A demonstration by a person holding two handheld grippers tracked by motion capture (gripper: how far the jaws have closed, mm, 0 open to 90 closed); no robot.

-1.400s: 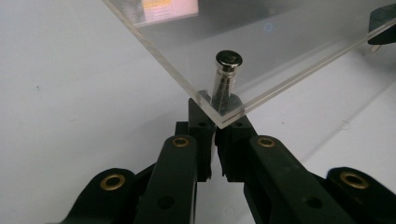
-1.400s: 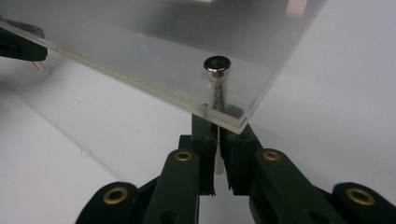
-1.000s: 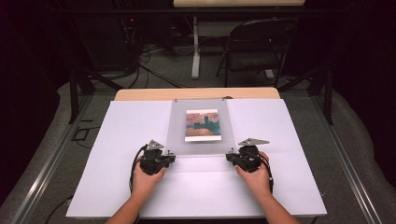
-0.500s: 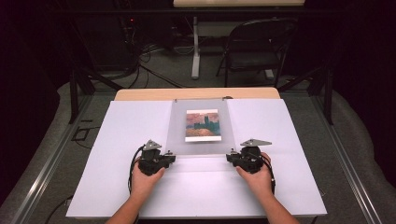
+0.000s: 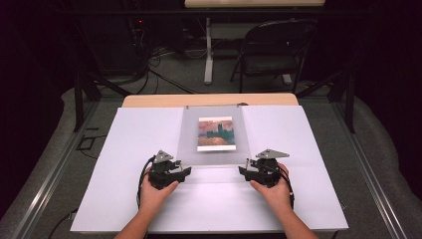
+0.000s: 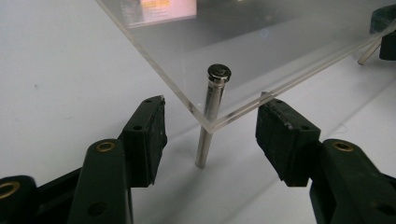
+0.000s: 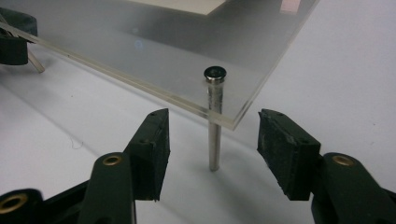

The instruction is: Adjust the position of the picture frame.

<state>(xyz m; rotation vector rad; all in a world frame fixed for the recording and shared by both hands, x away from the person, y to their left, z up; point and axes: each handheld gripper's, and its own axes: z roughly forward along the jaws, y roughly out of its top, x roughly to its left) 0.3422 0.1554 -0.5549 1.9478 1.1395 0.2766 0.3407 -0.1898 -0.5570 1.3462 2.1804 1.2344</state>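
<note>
White table surface [image 5: 124,164] under clear acrylic sheet [image 5: 215,149], raised on upright metal pins. Your left gripper [image 6: 210,135] spread wide around near-left pin [image 6: 211,116]; right gripper [image 7: 212,140] spread around near-right pin [image 7: 214,119]. Neither touching; pins dead ahead.

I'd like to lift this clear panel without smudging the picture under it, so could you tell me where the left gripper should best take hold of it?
Probably at the near corner of the clear panel, coming from the person's side. That corner stands raised on a metal pin, so its edge is free between the open left gripper.
</note>
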